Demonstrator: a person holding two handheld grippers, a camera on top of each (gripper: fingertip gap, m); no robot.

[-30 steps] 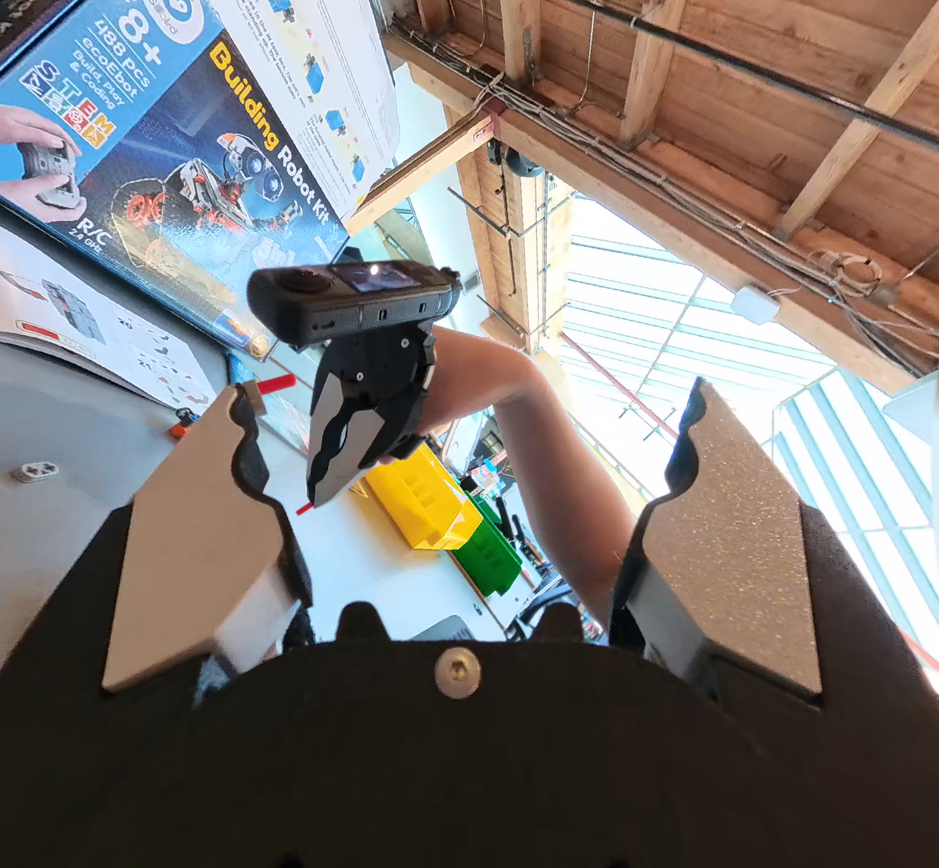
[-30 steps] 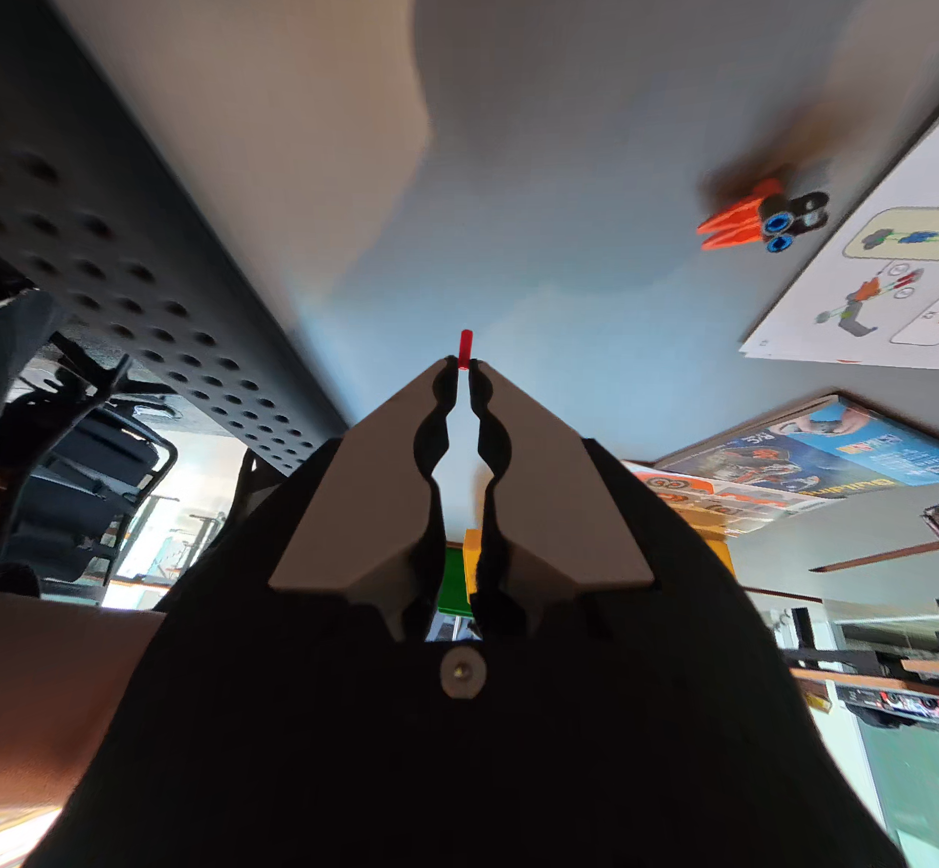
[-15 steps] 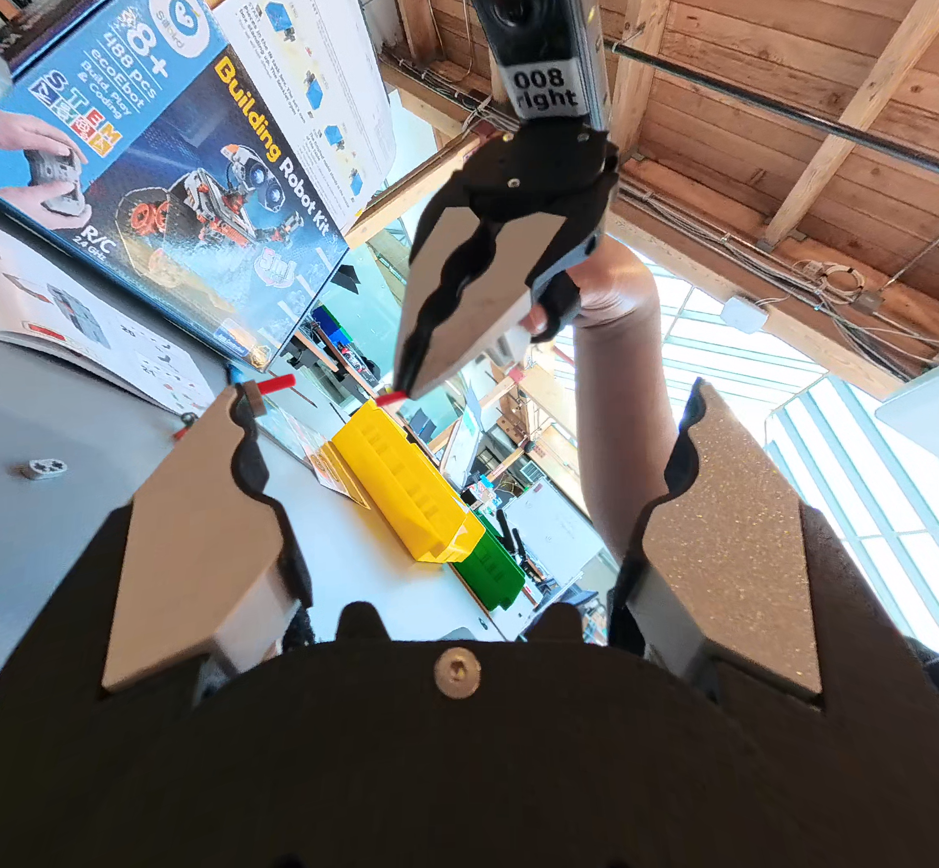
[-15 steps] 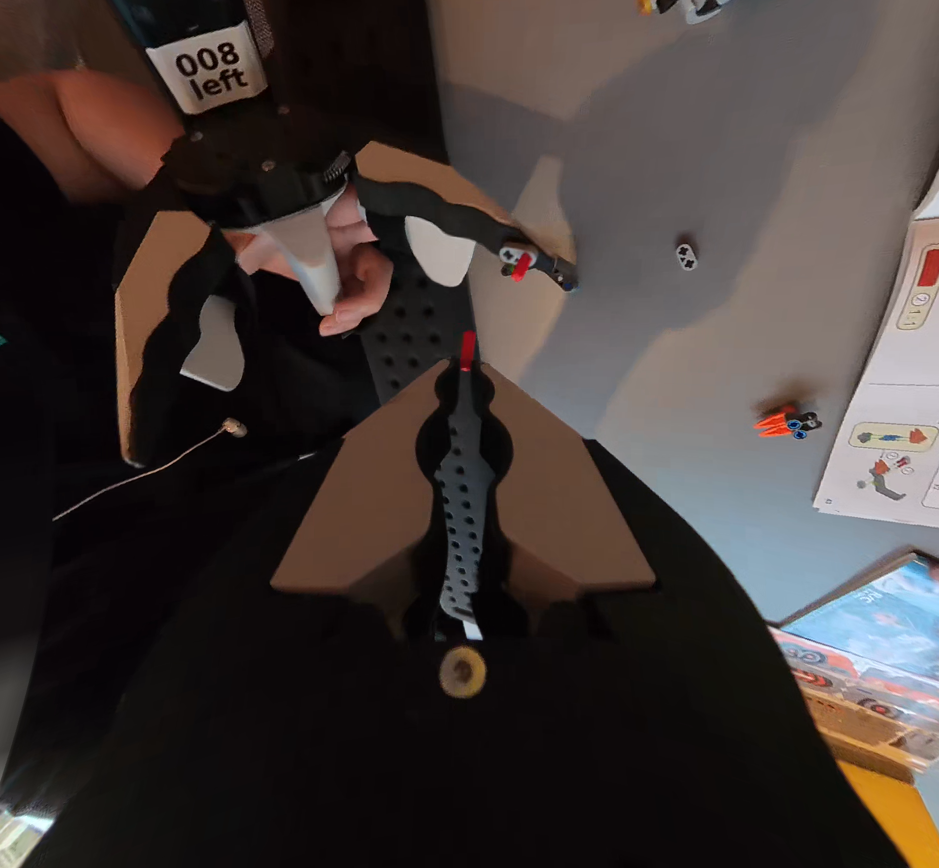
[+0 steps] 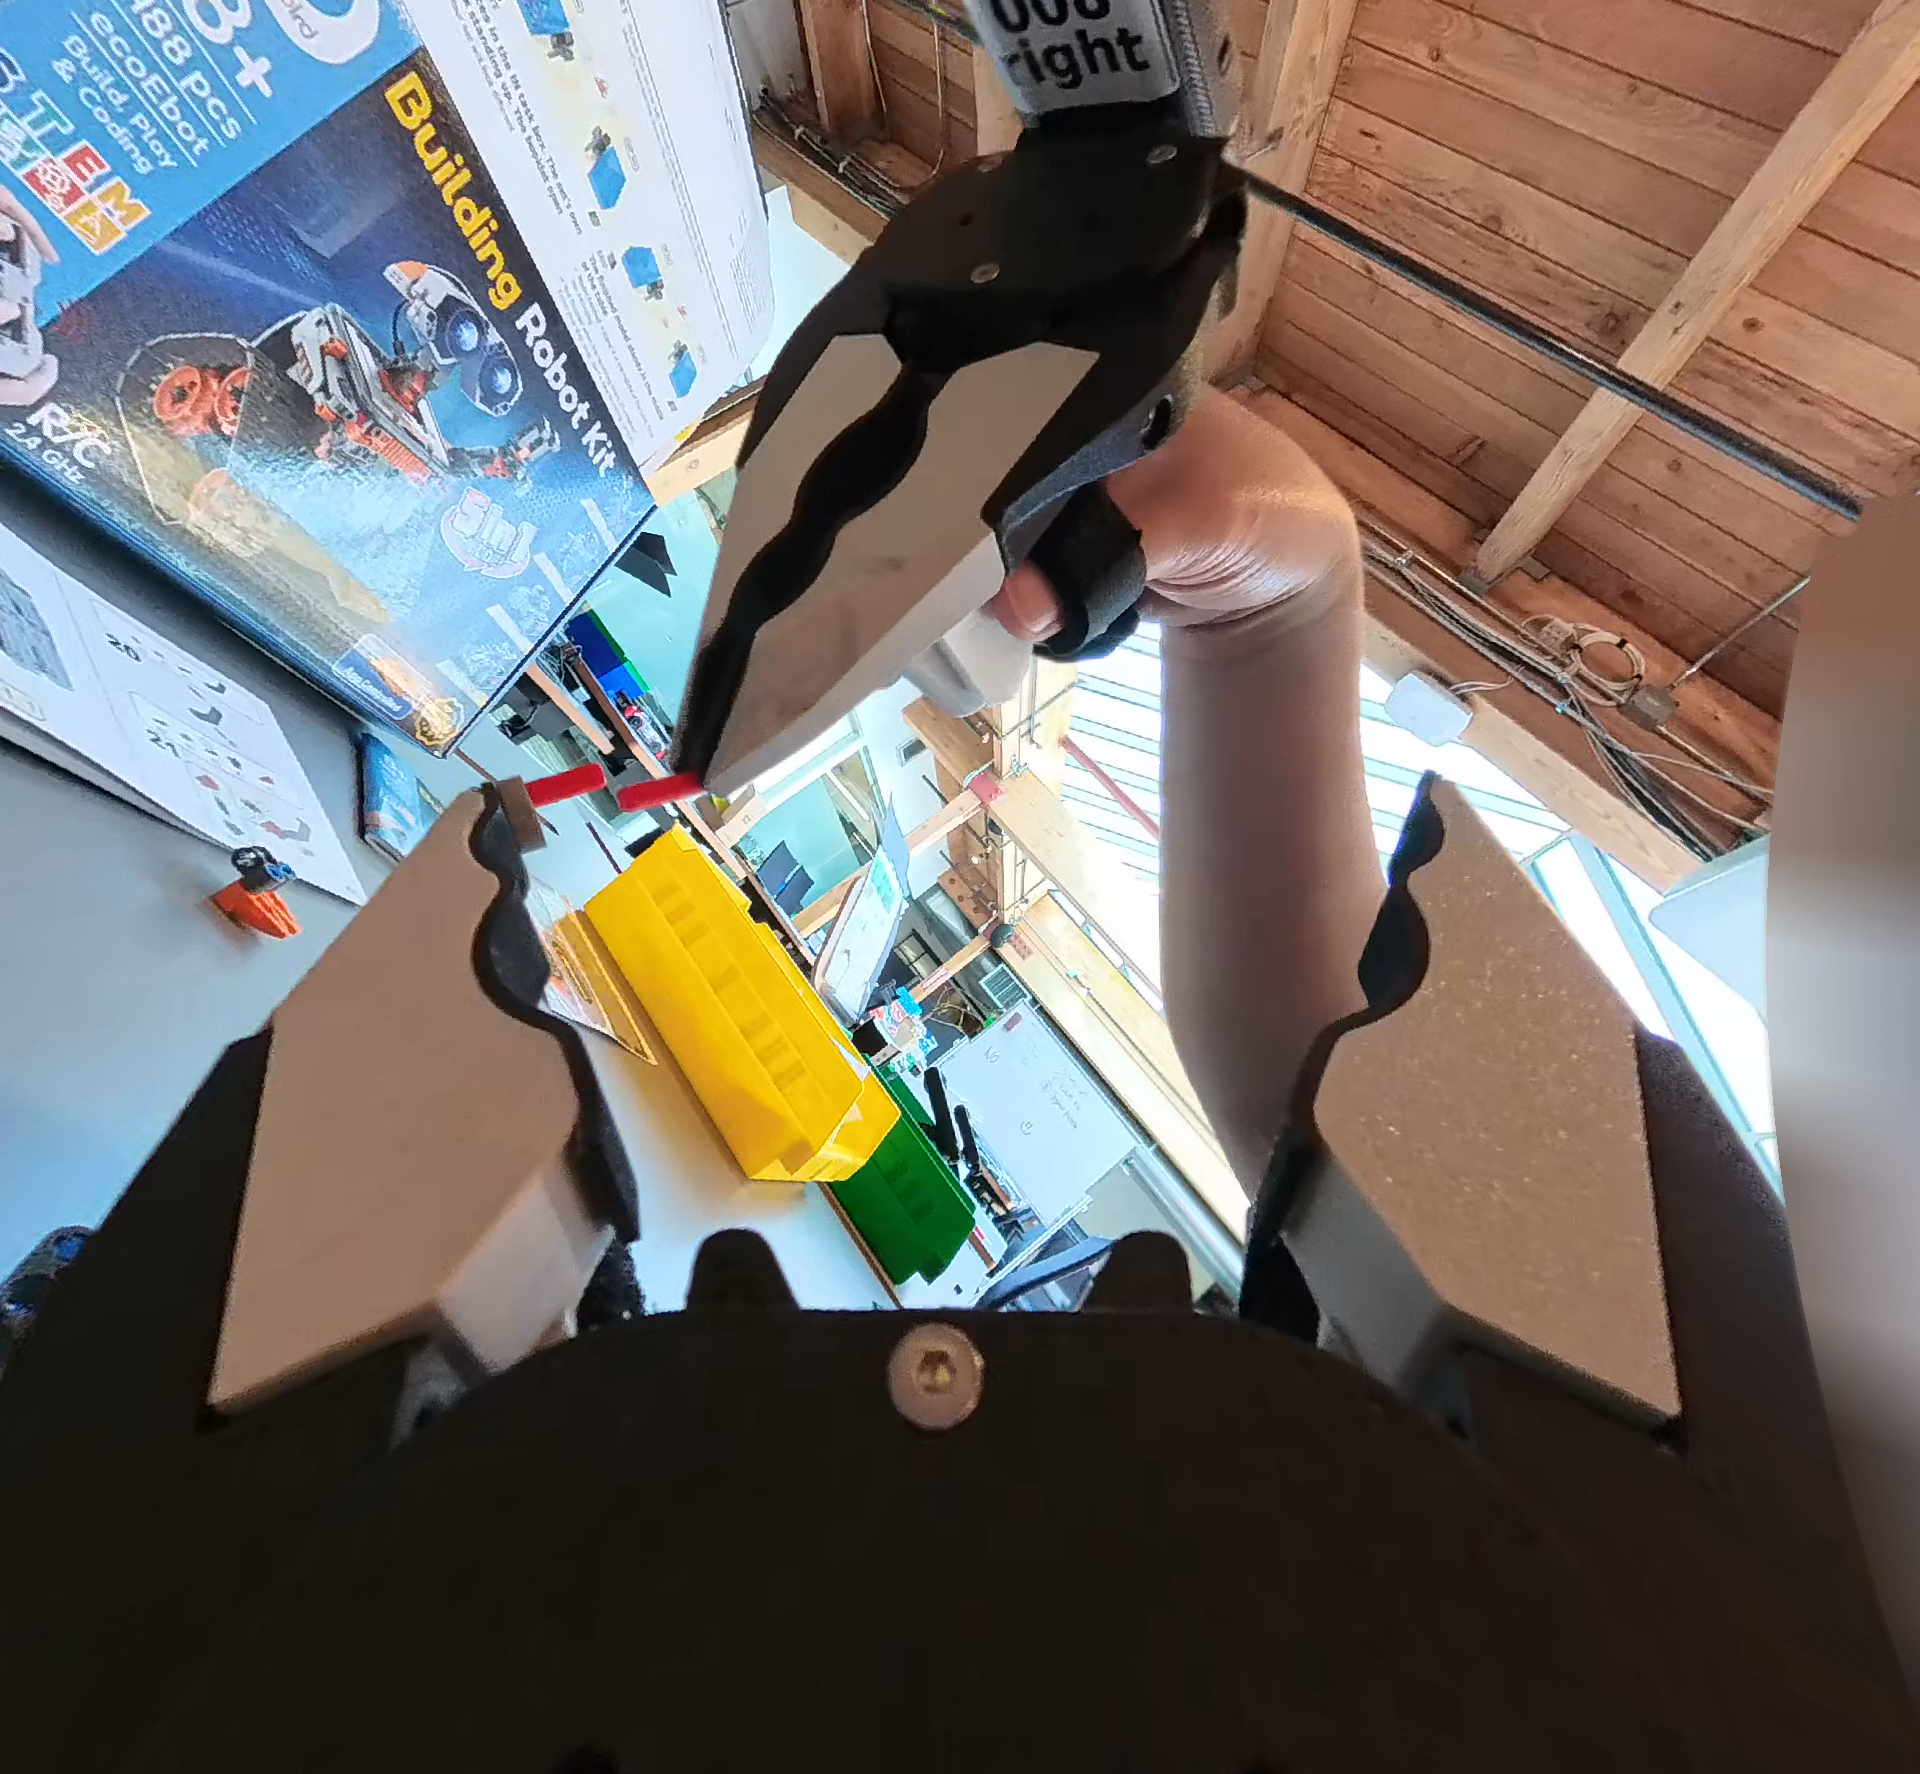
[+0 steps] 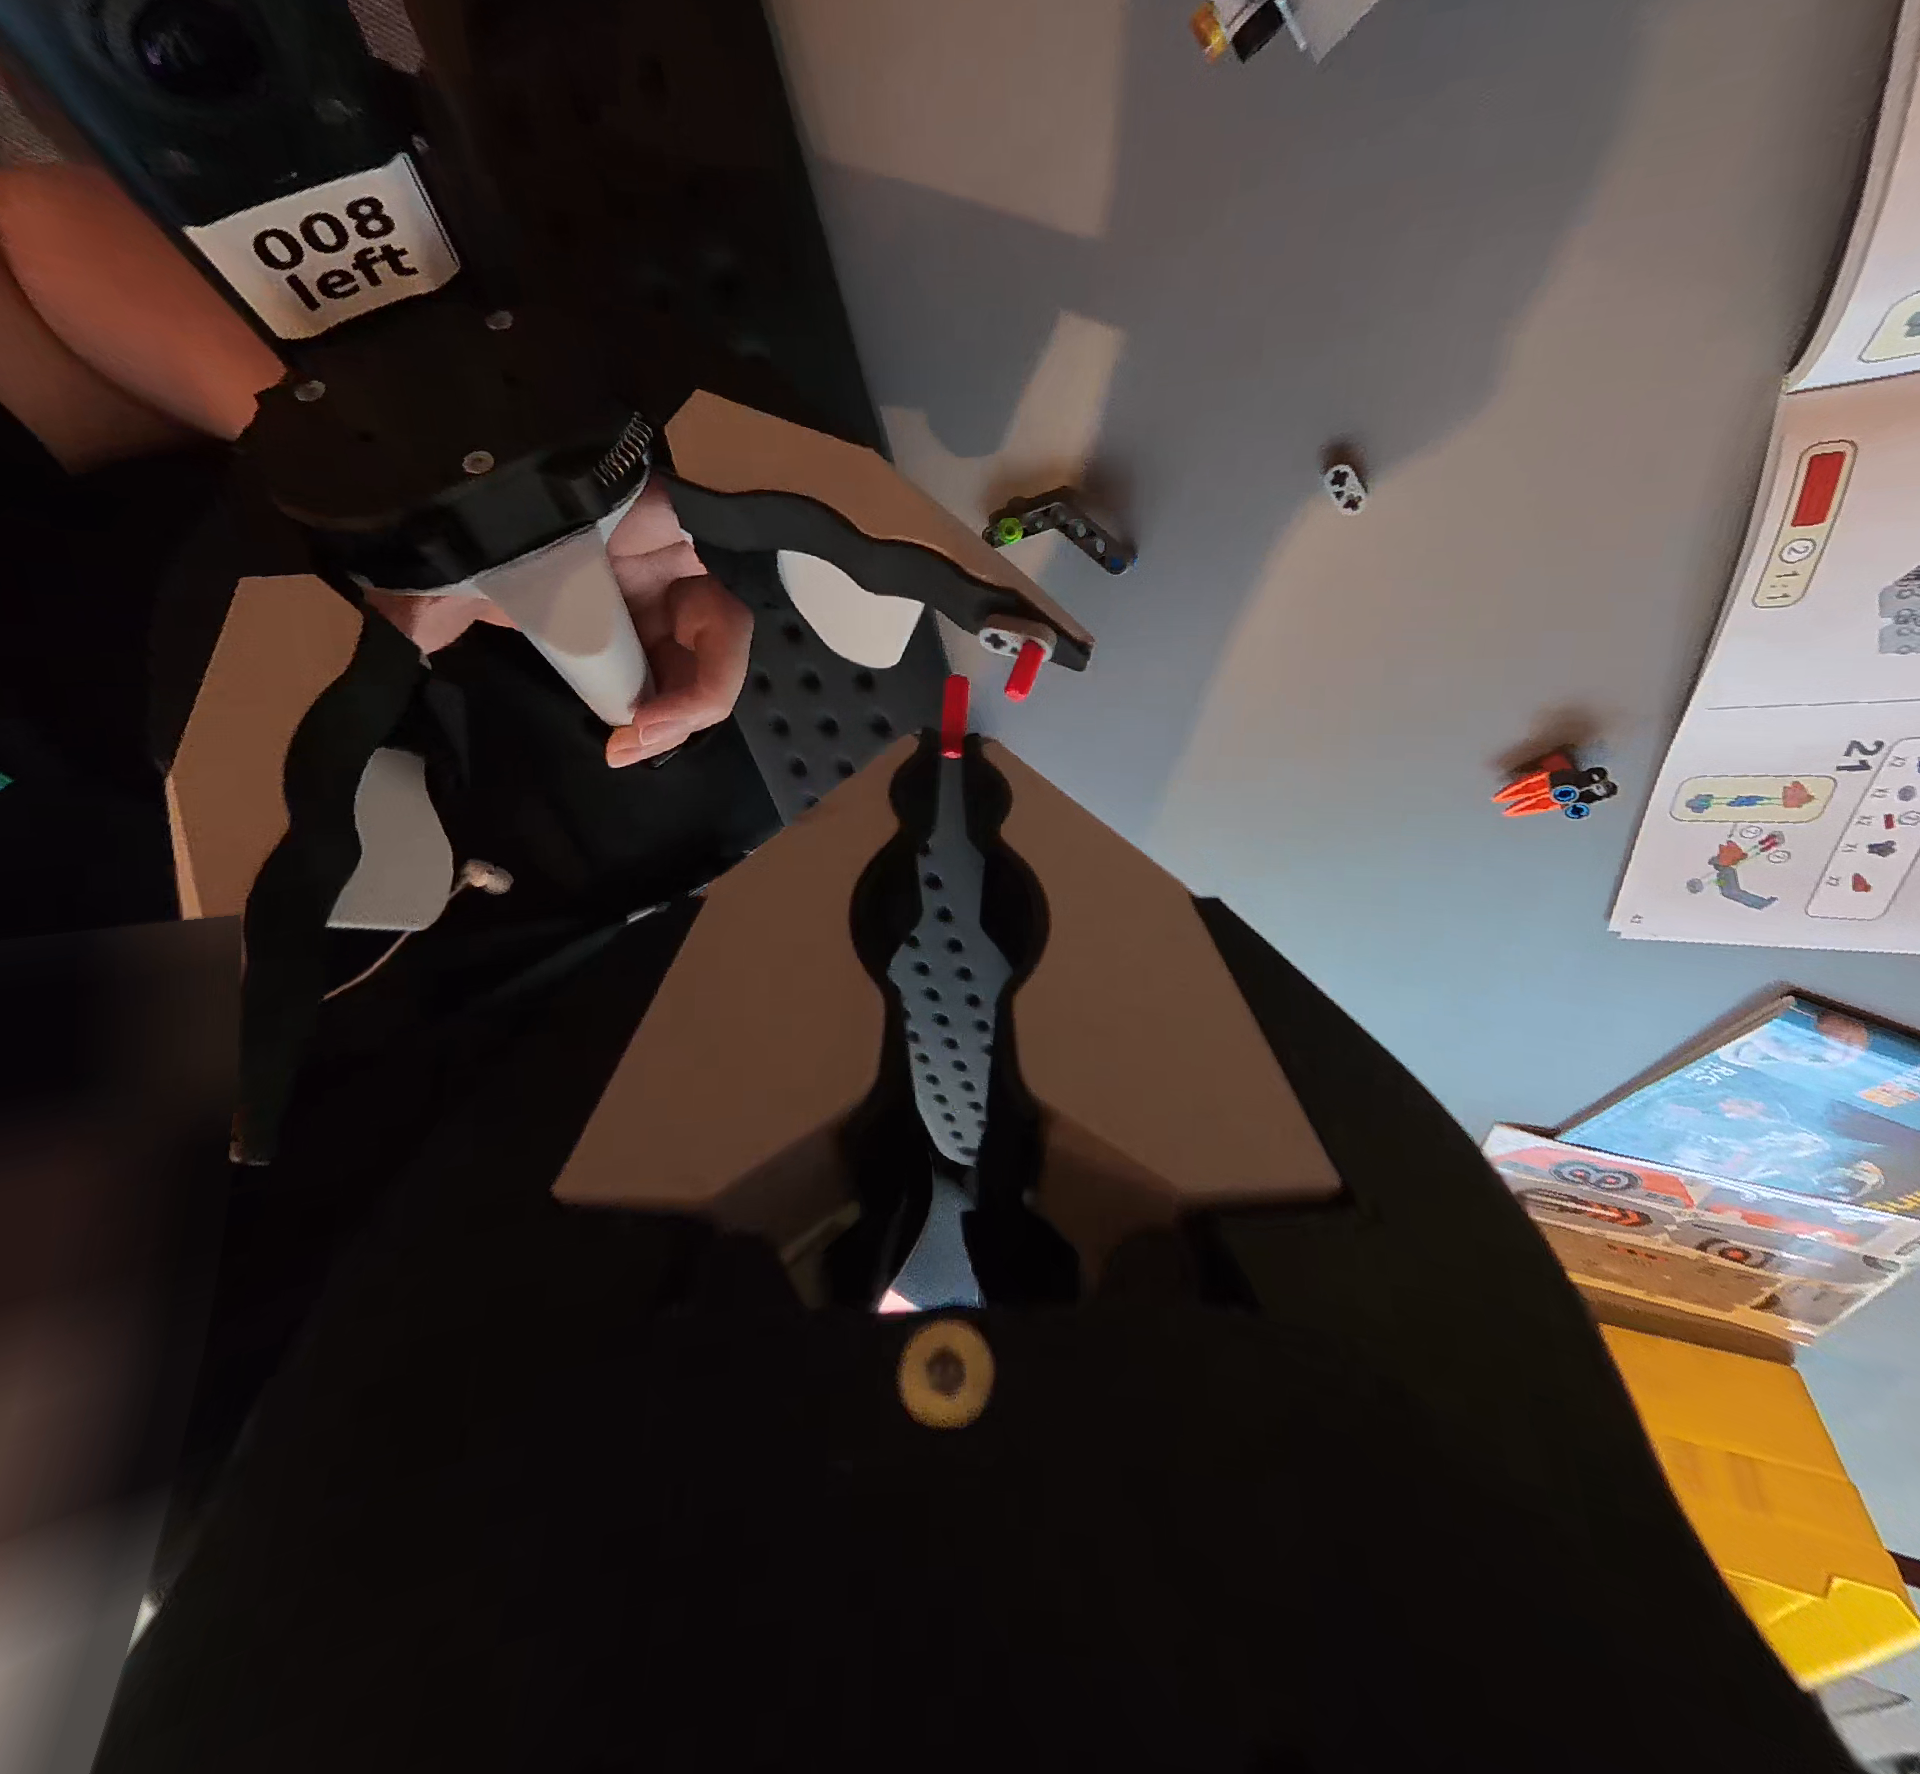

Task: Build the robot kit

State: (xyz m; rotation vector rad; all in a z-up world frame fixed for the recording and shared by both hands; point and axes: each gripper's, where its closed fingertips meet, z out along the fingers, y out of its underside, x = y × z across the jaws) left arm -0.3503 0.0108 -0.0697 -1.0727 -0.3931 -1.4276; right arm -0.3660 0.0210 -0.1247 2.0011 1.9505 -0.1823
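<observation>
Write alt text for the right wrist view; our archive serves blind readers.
The right gripper, shut on a red pin, points it toward a second red pin stuck in a small grey piece at one fingertip of the open left gripper. Below lie a grey table, loose parts and an instruction booklet.

Ceiling is showing bare wood planks w/ rough grain, matt. Below it, kit box is looking like glossy printed cardboard, catching glare. Beside the box, instruction sheets are looking like matt paper. Yellow bin & green bin near the box are looking like smooth, shiny plastic. Left gripper finger faces are looking like matt, speckled tan board, edged in black rubbery foam. Red pegs are looking like smooth plastic.
</observation>
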